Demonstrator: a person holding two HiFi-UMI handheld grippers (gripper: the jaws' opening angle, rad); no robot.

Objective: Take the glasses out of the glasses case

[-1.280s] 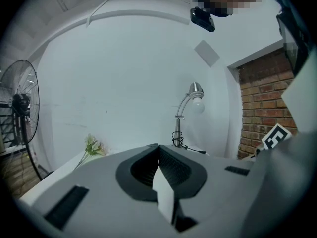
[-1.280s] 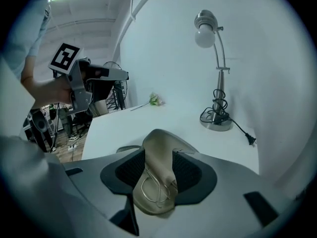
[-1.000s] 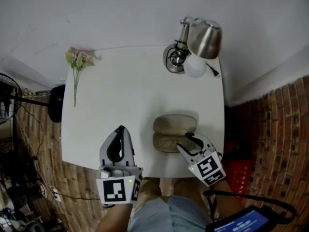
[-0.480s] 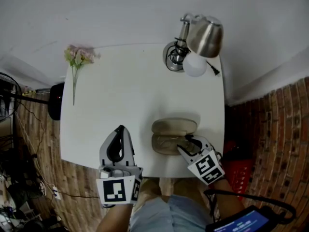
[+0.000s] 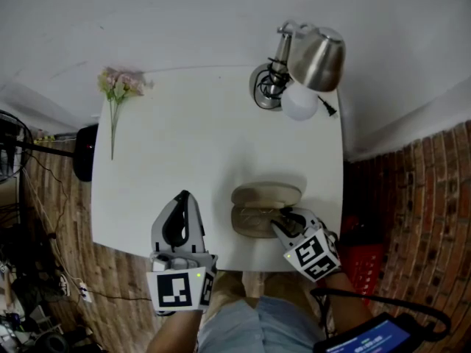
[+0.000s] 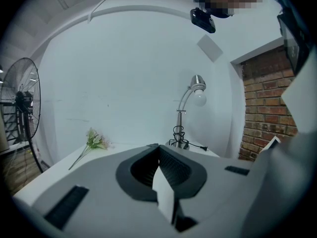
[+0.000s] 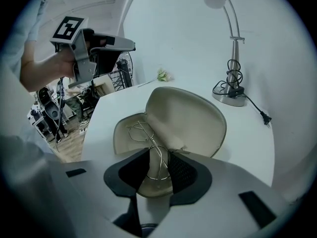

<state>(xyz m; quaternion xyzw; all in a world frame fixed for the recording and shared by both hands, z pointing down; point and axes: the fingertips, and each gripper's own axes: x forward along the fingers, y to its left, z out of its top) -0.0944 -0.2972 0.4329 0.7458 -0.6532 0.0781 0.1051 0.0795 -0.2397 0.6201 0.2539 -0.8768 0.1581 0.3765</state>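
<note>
An open beige glasses case [image 5: 259, 196] lies near the table's front right edge, lid [image 7: 190, 115] tipped back. Wire-rimmed glasses [image 7: 140, 131] rest in its lower half. My right gripper [image 5: 288, 216] reaches into the case's right end, pointing steeply down. Its jaws have just been closing, and in the right gripper view [image 7: 157, 158] the near lens fills the gap, its rim meeting both pads. My left gripper [image 5: 184, 196] hovers left of the case, apart from it. It is shut with nothing in it, tips together in the left gripper view [image 6: 157, 147].
A metal desk lamp [image 5: 314, 56] with a coiled cable at its base [image 5: 266, 93] stands at the back right of the white table [image 5: 191, 134]. Artificial flowers [image 5: 118, 87] lie at the back left. A fan [image 6: 22, 108] stands off the left side, a red crate [image 5: 361, 254] on the right.
My right gripper has sunk a little into the case and its jaws have narrowed around the near lens. The left gripper and the case have stayed put.
</note>
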